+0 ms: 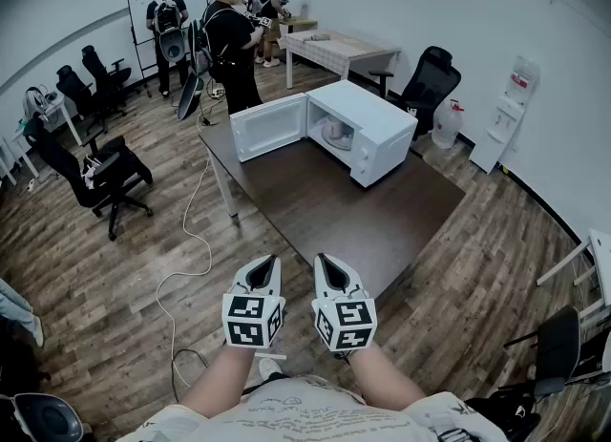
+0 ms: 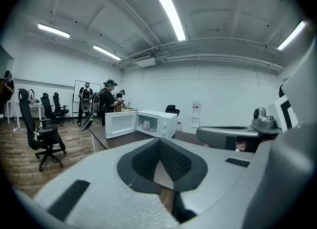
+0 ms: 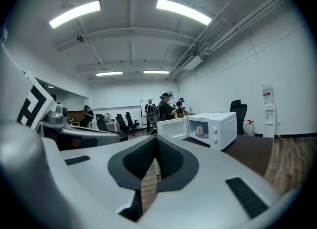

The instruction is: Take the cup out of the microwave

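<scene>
The task has barely begun. The microwave (image 1: 374,125) stands at the far end of the dark table (image 1: 325,216), and its door (image 1: 267,125) already hangs wide open to the left, so opening it is not needed. The cup (image 1: 334,132), pale and small, sits inside the oven on the round plate. It also shows in both gripper views, far off and straight ahead.

The person holds the 2 grippers low and close to the body, side by side, short of the table's near corner and well apart from the microwave. The left gripper (image 1: 263,271) has its jaws drawn together to a thin slit, with nothing between them but a sliver of floor. The right gripper (image 1: 331,273) is the same, narrow and empty.

What is left looks like nearly all of the job: coming up to the table, spreading 1 claw, reaching through the doorway, closing on the cup, and drawing it out clear of the frame. The open door stands to the left of the doorway, so the right gripper seems the easier one to send in.

Other people stand at the back of the room, away from the table.
</scene>
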Demonstrator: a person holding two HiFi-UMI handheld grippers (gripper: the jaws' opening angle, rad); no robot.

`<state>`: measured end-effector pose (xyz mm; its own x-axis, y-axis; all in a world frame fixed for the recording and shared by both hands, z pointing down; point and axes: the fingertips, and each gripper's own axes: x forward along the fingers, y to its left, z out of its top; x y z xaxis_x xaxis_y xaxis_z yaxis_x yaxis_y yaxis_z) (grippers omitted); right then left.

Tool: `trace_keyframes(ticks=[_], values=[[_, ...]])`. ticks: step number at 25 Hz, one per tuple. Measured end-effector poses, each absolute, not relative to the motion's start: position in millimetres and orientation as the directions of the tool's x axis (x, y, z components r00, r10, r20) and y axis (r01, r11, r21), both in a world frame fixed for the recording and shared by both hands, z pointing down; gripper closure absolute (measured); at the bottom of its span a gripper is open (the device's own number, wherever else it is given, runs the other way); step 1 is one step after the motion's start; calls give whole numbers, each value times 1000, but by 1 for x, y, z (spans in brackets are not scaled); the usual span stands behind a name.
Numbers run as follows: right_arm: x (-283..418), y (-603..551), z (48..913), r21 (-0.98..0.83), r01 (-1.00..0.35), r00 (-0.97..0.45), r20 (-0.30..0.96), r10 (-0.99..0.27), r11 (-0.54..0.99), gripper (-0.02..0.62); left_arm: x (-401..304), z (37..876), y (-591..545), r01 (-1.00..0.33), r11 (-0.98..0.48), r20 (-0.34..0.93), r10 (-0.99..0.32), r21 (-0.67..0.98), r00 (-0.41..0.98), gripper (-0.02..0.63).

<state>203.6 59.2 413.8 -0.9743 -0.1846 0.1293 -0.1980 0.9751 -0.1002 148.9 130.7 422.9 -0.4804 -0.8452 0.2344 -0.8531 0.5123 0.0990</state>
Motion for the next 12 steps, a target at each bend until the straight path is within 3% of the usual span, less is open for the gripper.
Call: trace_keyframes(ticks=[12], values=[[179, 52, 416, -107, -184, -976, 133, -170, 977, 581, 124, 418, 120, -850, 516, 218, -846, 104, -486, 592]])
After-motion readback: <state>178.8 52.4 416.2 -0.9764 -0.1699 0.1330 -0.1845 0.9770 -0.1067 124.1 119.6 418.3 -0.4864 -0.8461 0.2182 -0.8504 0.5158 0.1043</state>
